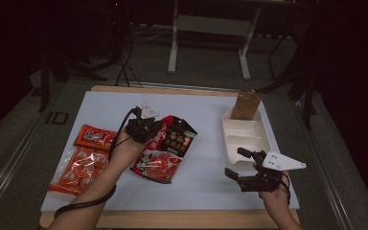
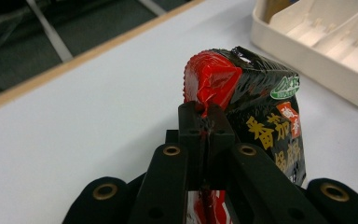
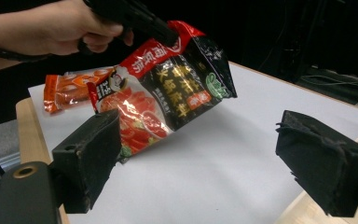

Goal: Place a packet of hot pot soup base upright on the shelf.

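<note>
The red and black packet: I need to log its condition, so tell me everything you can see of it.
The red and black packet is a glossy plastic pouch printed with yellow characters, a green badge and a food picture. The left tongs are shut on its crinkled red top edge, lifting that end so it hangs tilted. In the right gripper view its lower end seems to rest on the white table cover. It looks sealed and undamaged.

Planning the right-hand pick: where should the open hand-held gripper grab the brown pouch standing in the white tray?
Probably grip the brown pouch by its flat top edge, coming from above. It stands upright in the far compartment of the white tray, whose walls block the lower sides. The right hand-held gripper is open near the tray's near end.
</note>
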{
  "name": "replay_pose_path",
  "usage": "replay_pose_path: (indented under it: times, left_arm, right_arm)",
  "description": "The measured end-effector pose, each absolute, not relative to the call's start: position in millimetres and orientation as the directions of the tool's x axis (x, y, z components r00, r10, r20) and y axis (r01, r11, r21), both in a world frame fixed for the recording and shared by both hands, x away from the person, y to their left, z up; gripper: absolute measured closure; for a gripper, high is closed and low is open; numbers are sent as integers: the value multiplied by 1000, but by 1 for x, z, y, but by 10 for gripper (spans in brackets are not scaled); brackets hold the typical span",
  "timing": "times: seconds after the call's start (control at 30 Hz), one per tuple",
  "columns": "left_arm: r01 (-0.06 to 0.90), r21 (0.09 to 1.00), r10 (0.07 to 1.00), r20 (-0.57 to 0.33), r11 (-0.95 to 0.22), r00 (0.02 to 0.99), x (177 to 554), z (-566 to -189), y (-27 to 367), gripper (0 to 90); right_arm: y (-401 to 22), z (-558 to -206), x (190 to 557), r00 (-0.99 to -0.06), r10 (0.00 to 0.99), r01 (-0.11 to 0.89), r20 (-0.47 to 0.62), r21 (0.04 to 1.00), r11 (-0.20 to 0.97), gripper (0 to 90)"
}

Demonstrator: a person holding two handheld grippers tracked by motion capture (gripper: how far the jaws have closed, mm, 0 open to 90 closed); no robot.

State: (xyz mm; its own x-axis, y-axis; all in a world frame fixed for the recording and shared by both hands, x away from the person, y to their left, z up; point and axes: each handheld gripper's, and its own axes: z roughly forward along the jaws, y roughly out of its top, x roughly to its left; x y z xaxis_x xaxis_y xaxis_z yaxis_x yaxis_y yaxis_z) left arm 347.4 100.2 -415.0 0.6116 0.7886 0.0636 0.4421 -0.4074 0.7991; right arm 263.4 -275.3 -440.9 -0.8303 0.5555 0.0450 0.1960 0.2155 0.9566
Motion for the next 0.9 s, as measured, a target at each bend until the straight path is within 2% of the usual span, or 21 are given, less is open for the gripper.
replay_pose_path:
  times: [0.37,0.53,0.63,0.7,0.9]
  left_arm:
    - [317,867,758,101,-384,645,315,-394,96,891]
    - [289,903,748,51,-318,662,308,-387,97,891]
    - [273,925,734,9,-263,679,304,-381,99,890]
    - [260,935,727,-3,-242,687,300,-378,98,890]
    - [229,949,694,-17,-215,720,291,-370,87,890]
  right_arm:
    - [-272,-437,263,-839,543,178,32,959,220,137]
    - [-269,-430,262,-834,549,192,52,961,201,133]
    - [-266,-424,265,-816,569,251,100,948,193,110]
    - [-263,-421,267,-829,541,281,143,942,181,104]
    - [-252,-410,272,-814,564,274,140,948,160,129]
